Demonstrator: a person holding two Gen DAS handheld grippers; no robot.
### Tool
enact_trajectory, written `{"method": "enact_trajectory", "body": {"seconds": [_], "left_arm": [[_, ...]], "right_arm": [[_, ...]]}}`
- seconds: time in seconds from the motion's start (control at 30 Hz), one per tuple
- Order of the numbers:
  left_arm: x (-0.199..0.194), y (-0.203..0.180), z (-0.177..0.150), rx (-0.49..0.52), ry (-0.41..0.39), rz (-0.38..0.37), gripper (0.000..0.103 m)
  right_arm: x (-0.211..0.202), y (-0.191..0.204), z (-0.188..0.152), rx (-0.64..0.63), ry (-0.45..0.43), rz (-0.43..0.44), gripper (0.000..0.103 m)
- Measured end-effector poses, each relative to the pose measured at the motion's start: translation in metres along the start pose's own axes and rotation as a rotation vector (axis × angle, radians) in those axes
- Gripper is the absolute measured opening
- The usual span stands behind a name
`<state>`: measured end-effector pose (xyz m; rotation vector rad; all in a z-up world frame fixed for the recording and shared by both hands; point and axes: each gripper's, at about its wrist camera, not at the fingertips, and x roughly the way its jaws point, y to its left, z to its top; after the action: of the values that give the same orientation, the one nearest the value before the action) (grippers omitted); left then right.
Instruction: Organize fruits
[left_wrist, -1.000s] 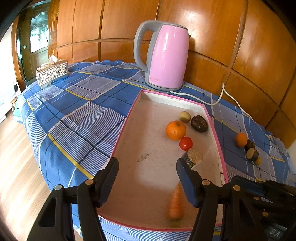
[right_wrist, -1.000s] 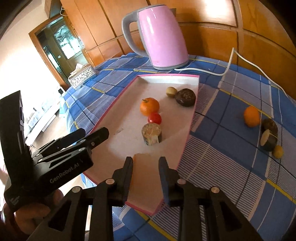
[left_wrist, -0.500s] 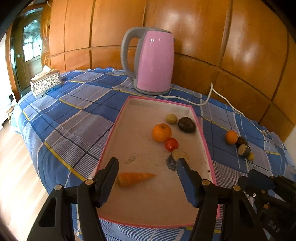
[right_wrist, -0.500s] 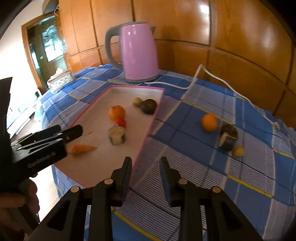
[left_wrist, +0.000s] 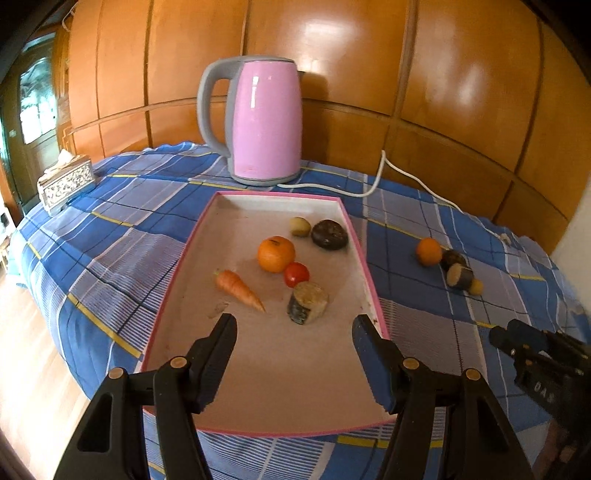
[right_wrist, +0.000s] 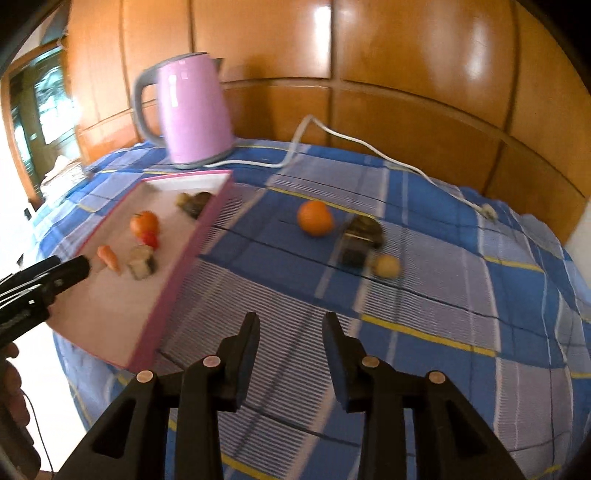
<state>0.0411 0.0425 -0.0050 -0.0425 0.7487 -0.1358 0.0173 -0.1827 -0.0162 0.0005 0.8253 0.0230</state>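
A pink-rimmed tray (left_wrist: 369, 280) lies on the blue plaid cloth. In it are a carrot (left_wrist: 238, 290), an orange (left_wrist: 276, 254), a red tomato (left_wrist: 296, 274), a cut brown piece (left_wrist: 307, 307), a small yellow fruit (left_wrist: 299, 226) and a dark round fruit (left_wrist: 329, 234). My left gripper (left_wrist: 293, 332) is open and empty above the tray's near end. On the cloth to the right lie an orange (right_wrist: 315, 218), two dark pieces (right_wrist: 360, 236) and a small yellow fruit (right_wrist: 386, 266). My right gripper (right_wrist: 290, 332) is open and empty, short of them.
A pink kettle (left_wrist: 264, 122) stands behind the tray, its white cord (left_wrist: 373, 184) trailing right along the cloth. A tissue box (left_wrist: 64, 182) sits at the far left. Wooden wall panels close off the back. The cloth's edge drops to the floor at left.
The carrot has rolled further into the tray and lies near the orange. My left gripper has drawn back. My right gripper has swung right, toward the fruits on the cloth.
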Motion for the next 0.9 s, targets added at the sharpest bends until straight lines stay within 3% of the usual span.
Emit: {"method": "enact_trajectory", "body": {"seconds": [0.37, 0.5, 0.9], "left_arm": [[-0.001, -0.019, -0.005, 0.073, 0.002, -0.025, 0.066], [0.001, -0.025, -0.009, 0.090, 0.010, -0.037, 0.066], [0.004, -0.049, -0.010, 0.119, 0.039, -0.065, 0.066]], "right_arm": [[-0.001, -0.045, -0.011, 0.089, -0.001, -0.100, 0.036], [0.002, -0.060, -0.016, 0.106, 0.005, -0.144, 0.046], [0.005, -0.087, -0.025, 0.165, 0.012, -0.200, 0.047]]}}
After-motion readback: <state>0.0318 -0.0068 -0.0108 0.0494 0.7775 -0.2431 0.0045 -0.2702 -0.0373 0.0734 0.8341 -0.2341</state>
